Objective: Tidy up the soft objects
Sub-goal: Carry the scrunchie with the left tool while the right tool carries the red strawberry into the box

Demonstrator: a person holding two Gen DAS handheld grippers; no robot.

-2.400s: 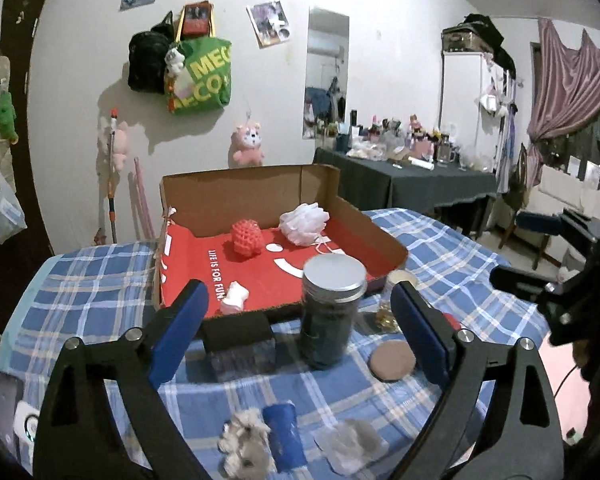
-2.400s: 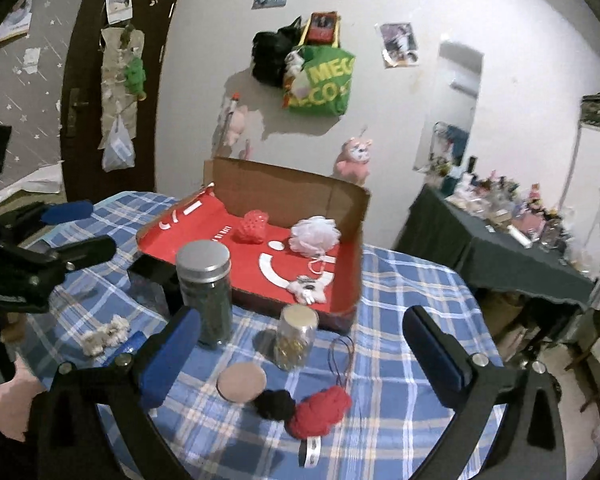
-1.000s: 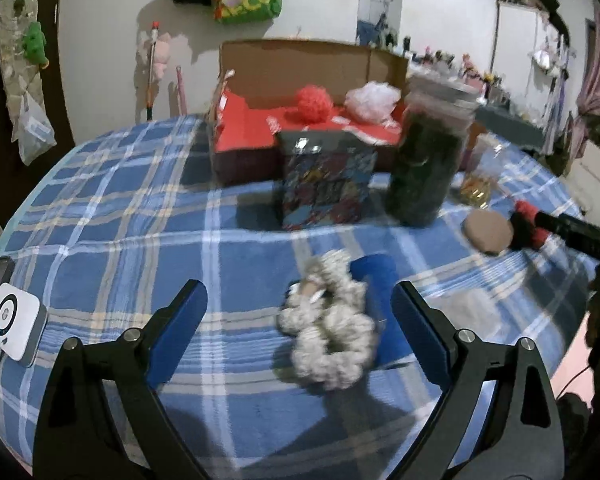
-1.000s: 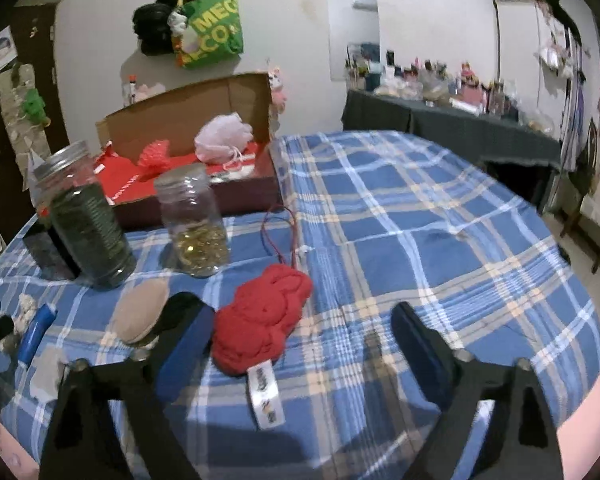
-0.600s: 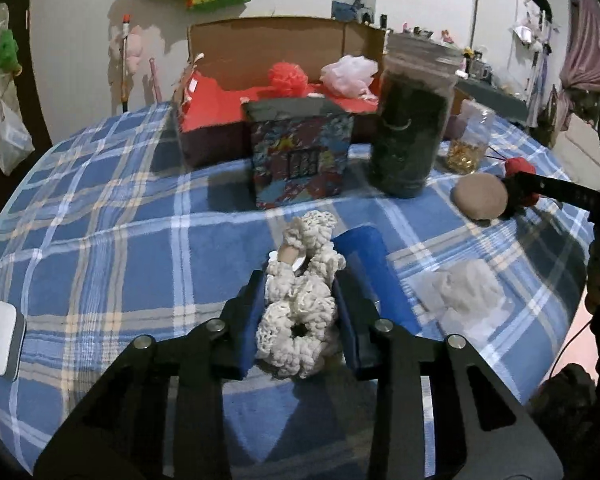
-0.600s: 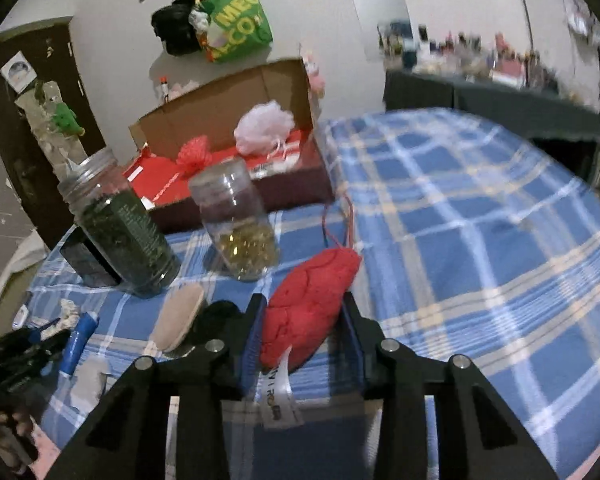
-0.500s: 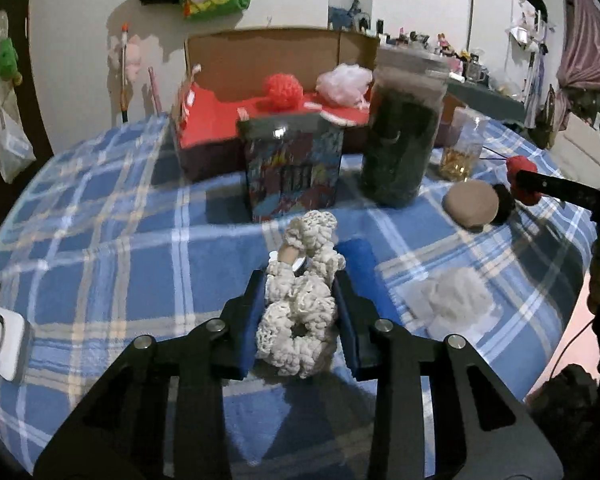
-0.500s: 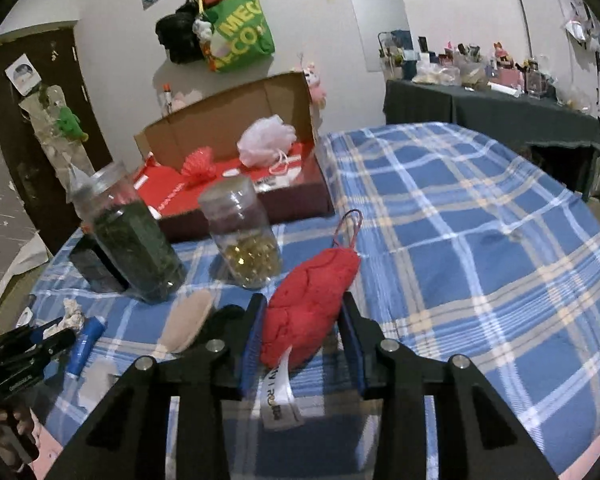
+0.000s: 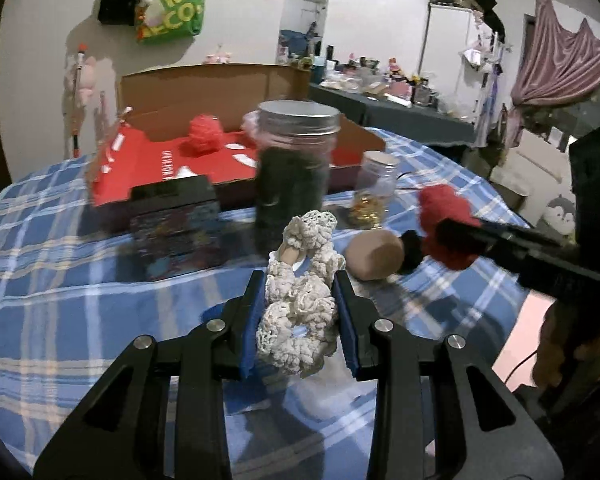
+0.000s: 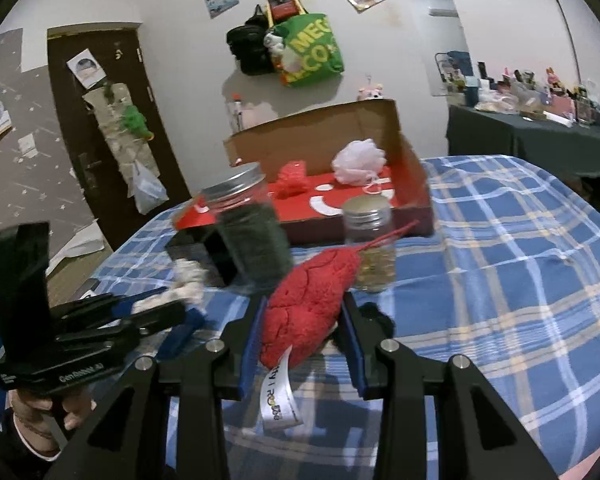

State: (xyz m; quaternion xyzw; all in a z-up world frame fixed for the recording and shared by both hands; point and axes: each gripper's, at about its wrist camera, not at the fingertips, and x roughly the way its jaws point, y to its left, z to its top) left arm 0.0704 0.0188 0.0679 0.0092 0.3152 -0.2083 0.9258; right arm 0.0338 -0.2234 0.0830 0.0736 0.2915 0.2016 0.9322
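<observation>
My left gripper (image 9: 300, 316) is shut on a cream crocheted toy (image 9: 300, 292) and holds it above the blue plaid tablecloth (image 9: 60, 264). My right gripper (image 10: 304, 328) is shut on a red knitted toy (image 10: 308, 304) with a white label, also lifted off the cloth. The red toy also shows at the right in the left wrist view (image 9: 444, 216). The open cardboard box (image 9: 204, 92) with a red floor stands at the back; it holds a red pom-pom (image 9: 204, 136) and a white mesh puff (image 10: 358, 162).
A tall dark-filled jar (image 9: 294, 168), a small jar with golden contents (image 9: 374, 188) and a dark patterned box (image 9: 176, 228) stand between me and the cardboard box. A tan round pad (image 9: 374, 256) and a black fuzzy ball (image 9: 412, 248) lie on the cloth.
Both grippers closed on their toys and lifted them off the cloth. They now sit higher, nearer the jars and the cardboard box.
</observation>
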